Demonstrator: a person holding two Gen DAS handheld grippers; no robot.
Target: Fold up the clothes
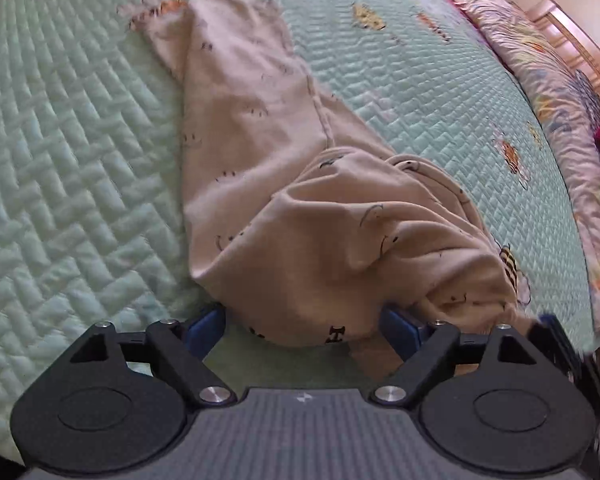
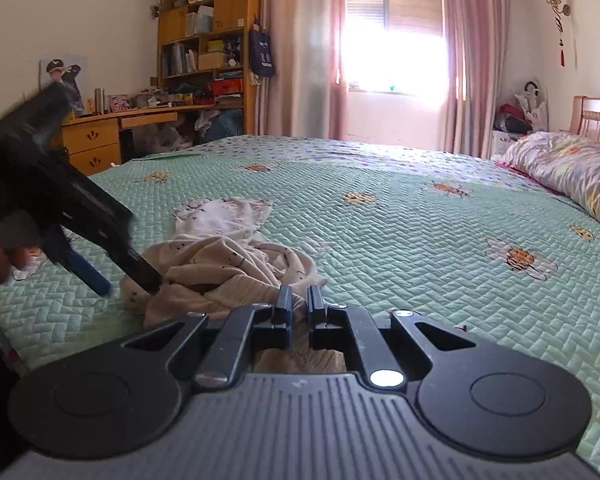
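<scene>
- I am holding my left gripper (image 1: 304,320) tipped down over a beige printed garment (image 1: 284,184) on the green quilted bedspread (image 1: 68,160), its blue-padded fingers (image 1: 204,326) standing wide, with the garment's bunched near end lying loose between them
- The garment is stretching from six o'clock toward twelve o'clock in the left wrist view, flat at the far end, crumpled near me
- I am keeping my right gripper (image 2: 299,304) low and nearly level, its fingers standing narrow, almost together; cloth is showing in the slit behind them, but I cannot tell whether it is pinched
- From the right wrist view, the left gripper is slanting in from nine o'clock, one finger touching the crumpled heap
- A floral duvet (image 2: 572,172) is lying at three o'clock
</scene>
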